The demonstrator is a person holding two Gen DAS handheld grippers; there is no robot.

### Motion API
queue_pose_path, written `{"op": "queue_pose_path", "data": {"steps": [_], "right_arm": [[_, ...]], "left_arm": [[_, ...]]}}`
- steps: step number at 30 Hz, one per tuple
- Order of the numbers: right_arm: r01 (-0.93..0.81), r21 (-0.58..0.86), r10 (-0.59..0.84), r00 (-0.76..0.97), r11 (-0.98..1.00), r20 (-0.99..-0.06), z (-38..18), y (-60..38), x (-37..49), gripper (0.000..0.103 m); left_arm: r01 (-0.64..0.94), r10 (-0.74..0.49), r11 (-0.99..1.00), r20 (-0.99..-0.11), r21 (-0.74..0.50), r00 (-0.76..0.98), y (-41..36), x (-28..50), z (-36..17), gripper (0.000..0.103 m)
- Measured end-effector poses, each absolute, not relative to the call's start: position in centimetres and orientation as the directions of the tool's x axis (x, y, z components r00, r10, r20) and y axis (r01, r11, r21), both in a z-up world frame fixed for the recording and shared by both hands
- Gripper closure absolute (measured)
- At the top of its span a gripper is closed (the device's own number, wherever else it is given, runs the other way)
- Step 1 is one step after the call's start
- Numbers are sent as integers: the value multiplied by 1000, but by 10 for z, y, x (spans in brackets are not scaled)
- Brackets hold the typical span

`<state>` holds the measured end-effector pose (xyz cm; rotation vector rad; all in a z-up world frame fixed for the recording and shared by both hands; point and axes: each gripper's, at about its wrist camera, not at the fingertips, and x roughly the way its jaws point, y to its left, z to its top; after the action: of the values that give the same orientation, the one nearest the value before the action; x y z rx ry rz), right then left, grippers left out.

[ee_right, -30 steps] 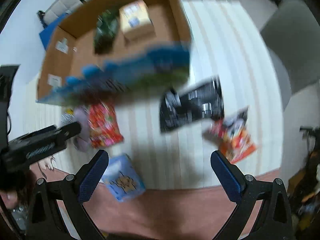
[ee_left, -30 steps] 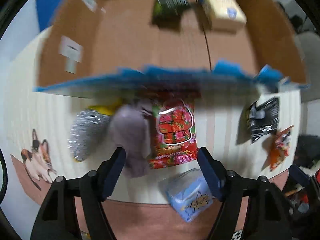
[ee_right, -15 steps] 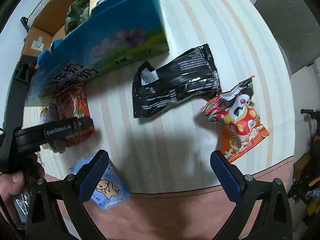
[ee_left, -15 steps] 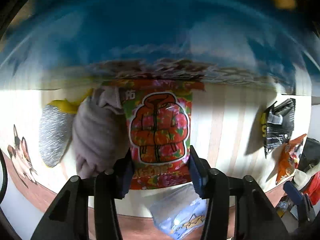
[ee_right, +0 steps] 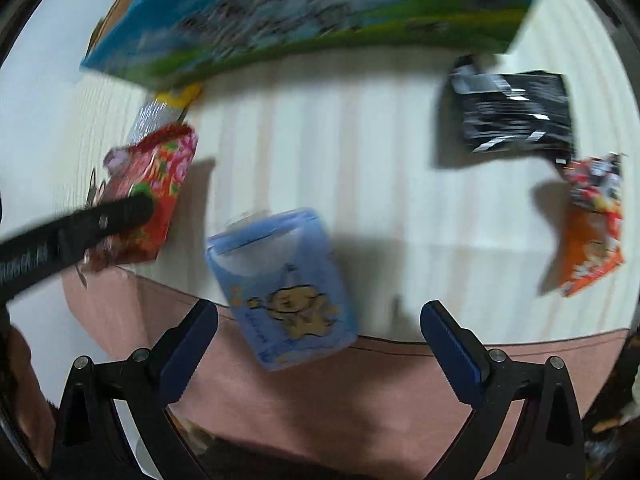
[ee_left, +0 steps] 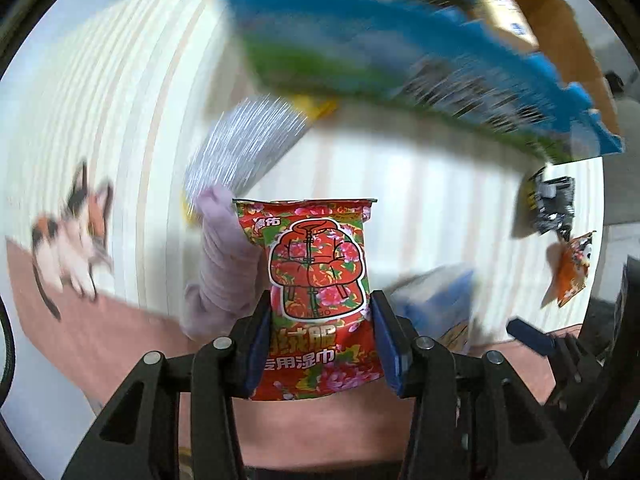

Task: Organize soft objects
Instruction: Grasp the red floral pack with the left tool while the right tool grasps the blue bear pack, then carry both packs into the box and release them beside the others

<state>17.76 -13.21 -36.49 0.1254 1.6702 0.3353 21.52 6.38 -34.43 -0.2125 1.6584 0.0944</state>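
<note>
My left gripper (ee_left: 320, 300) is shut on a red flowered wet-wipe packet (ee_left: 316, 264), with the pads pressing on its two long edges. A purple soft cloth (ee_left: 224, 264) lies against the packet's left side, outside the jaws. In the right wrist view the same packet (ee_right: 164, 168) hangs from the black left gripper's finger (ee_right: 100, 220) at the left. My right gripper (ee_right: 319, 312) is open above a light blue tissue packet (ee_right: 280, 280), which lies between and beyond its fingers, untouched. That blue packet (ee_left: 436, 300) also shows blurred in the left wrist view.
A cardboard box with a blue and green printed wall (ee_left: 400, 52) stands at the back, with packets inside. A silver bag (ee_left: 244, 148) lies before it. A black bag (ee_right: 516, 112) and an orange snack bag (ee_right: 592, 232) lie at the right on the striped mat (ee_right: 360, 140).
The left jaws closed on the red packet, which now travels with the gripper. The right gripper came down and leftward over the blue tissue packet.
</note>
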Motion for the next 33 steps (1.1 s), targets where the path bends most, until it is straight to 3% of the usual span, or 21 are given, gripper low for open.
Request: {"op": "queue_pose_path", "data": {"steps": [5, 9, 11, 13, 14, 20, 23, 26, 28, 33], "right_arm": [[-184, 246, 217, -165, 952, -962, -387, -102, 169, 3], [-196, 211, 174, -189, 958, -966, -402, -88, 164, 30], [-196, 191, 156, -180, 962, -971, -403, -88, 163, 33], [-197, 184, 147, -187, 963, -971, -405, -91, 160, 33], [-194, 181, 144, -189, 964, -971, -404, -92, 160, 33], [-187, 156, 117, -204, 970, -972, -418, -68, 181, 32], [-183, 136, 97, -207, 974, -974, -421, -61, 185, 32], [-161, 127, 95, -192, 979, -977, -420, -61, 188, 45], [-142, 148, 120, -185, 979, -975, -418, -65, 186, 54], [-94, 208, 190, -169, 974, -967, -397, -82, 183, 57]], "left_arm": [[-276, -129, 957, -982, -86, -138, 92, 188, -375, 66], [-270, -135, 958, -982, -95, -136, 95, 181, -387, 66], [-232, -119, 969, -984, -86, -133, 92, 182, -390, 66], [-198, -107, 977, -986, -81, -126, 81, 184, -397, 58], [-176, -95, 982, -987, -72, -127, 77, 187, -400, 49], [-113, -89, 991, -977, -68, -192, 63, 200, -429, 39], [-109, -62, 993, -982, -44, -176, 55, 201, -435, 44], [-119, -64, 992, -986, -45, -156, 47, 198, -434, 58], [-133, -82, 989, -987, -64, -140, 42, 196, -426, 60], [-195, -212, 961, -975, -196, -67, 37, 186, -384, 60]]}}
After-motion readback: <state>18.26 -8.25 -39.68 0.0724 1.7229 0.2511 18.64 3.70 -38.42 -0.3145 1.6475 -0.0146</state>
